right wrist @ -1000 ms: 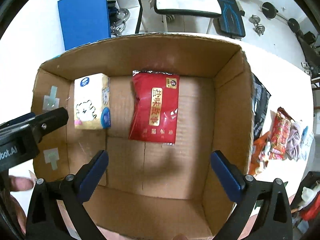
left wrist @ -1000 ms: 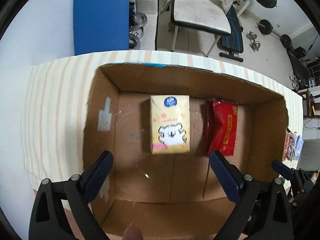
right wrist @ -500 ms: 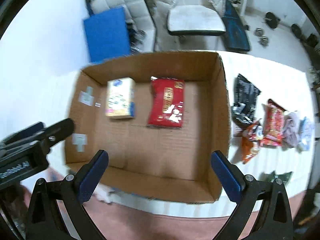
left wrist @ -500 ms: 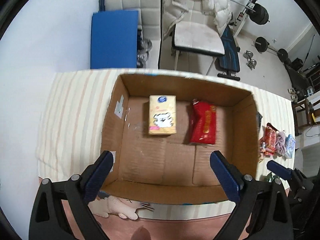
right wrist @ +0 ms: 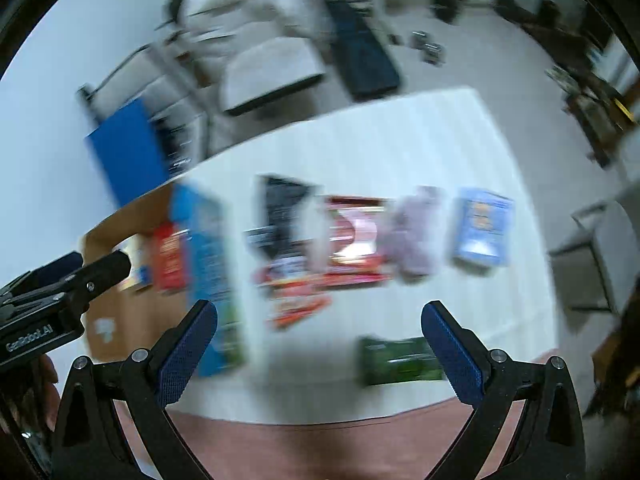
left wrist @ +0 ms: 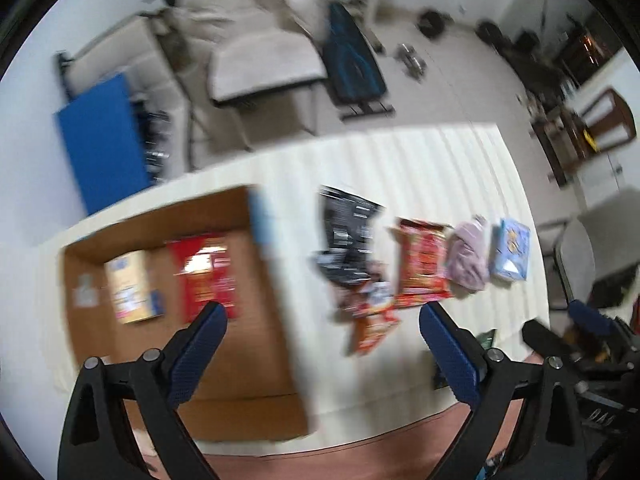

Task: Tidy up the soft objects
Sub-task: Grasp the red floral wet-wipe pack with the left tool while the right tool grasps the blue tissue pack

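A cardboard box (left wrist: 256, 360) stands on the left of the table and holds a yellow tissue pack (left wrist: 130, 286) and a red snack bag (left wrist: 208, 276). Loose on the cloth to its right lie a black bag (left wrist: 346, 236), a red bag (left wrist: 422, 264), a pink cloth (left wrist: 466, 256), a blue pack (left wrist: 512, 250) and an orange bag (left wrist: 372, 328). A green pack (right wrist: 400, 360) lies near the front edge. My left gripper (left wrist: 322, 334) is open and empty above the box's right wall. My right gripper (right wrist: 320, 332) is open and empty above the loose items. Both views are blurred.
The table has a pale striped cloth (left wrist: 420, 168). Behind it are a blue board (left wrist: 104, 140), a white chair (left wrist: 264, 64) and gym gear on the floor. The other gripper (right wrist: 60, 284) shows at the left of the right wrist view.
Both grippers have risen out of the box and swung right. The loose items on the cloth have come into the middle of both views. Both stay open.
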`<state>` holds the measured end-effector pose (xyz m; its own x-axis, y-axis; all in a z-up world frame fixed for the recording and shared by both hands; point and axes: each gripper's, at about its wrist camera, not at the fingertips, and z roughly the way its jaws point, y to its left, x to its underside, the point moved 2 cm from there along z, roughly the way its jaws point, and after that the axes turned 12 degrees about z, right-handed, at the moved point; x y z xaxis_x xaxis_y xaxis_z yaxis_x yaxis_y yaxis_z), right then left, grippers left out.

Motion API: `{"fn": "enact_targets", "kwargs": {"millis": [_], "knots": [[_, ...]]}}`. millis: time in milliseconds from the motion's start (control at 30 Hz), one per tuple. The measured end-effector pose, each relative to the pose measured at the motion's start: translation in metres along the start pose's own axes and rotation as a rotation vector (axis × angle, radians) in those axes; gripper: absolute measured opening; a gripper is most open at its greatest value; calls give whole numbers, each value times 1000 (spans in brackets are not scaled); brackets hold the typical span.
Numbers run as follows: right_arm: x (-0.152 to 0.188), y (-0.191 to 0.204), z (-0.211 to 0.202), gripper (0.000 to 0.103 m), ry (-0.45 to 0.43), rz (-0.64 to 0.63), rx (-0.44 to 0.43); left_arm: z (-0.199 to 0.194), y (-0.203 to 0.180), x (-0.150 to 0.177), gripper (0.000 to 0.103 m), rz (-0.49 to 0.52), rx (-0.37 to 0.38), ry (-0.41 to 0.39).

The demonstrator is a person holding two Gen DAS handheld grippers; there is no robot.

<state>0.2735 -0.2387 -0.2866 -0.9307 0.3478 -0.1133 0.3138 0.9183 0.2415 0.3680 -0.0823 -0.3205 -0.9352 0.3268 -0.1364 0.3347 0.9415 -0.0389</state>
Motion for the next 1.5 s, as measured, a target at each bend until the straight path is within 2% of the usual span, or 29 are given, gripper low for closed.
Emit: {"fn": "enact_targets", "kwargs": {"millis": [33,67,167,300,467,600,733,767,800,833,933,967,1100,1167,1333,1500], "knots": [[-8,-16,3,103,0,21,13,14,-10,-9,88,9,9,25],[-21,-42,12,103,6,54,41,31,-22,-20,87,22,14,56],[-49,-95,41,103,49,124,85,83,-50,-46,86,50,35,155],[-76,-139,82,103,117,170,129,139,-75,-64,86,75,50,258],[-91,-161,121,98,177,194,159,181,-91,-72,86,72,61,329],[-99,-165,145,94,201,192,172,197,-99,-76,86,71,65,356],[-107,-167,165,91,233,192,192,211,-98,-78,86,62,38,375],[-108,-168,170,90,242,196,200,214,-97,-78,81,56,32,374],[-109,-169,175,90,251,198,203,214,-96,-78,80,50,27,365],[-109,-170,179,85,259,200,205,213,-96,-79,76,48,24,354],[-108,-171,192,74,289,204,211,206,-98,-80,47,53,19,334],[-107,-172,196,67,296,210,208,204,-97,-80,45,45,26,338],[-107,-167,195,55,267,187,235,193,-90,-72,44,9,25,320],[-107,-165,191,46,256,183,227,184,-85,-68,44,-6,20,302],[-99,-169,165,42,227,171,191,144,-82,-54,43,-45,41,220],[-76,-149,111,42,170,110,108,67,-68,-25,43,-73,107,83]]}}
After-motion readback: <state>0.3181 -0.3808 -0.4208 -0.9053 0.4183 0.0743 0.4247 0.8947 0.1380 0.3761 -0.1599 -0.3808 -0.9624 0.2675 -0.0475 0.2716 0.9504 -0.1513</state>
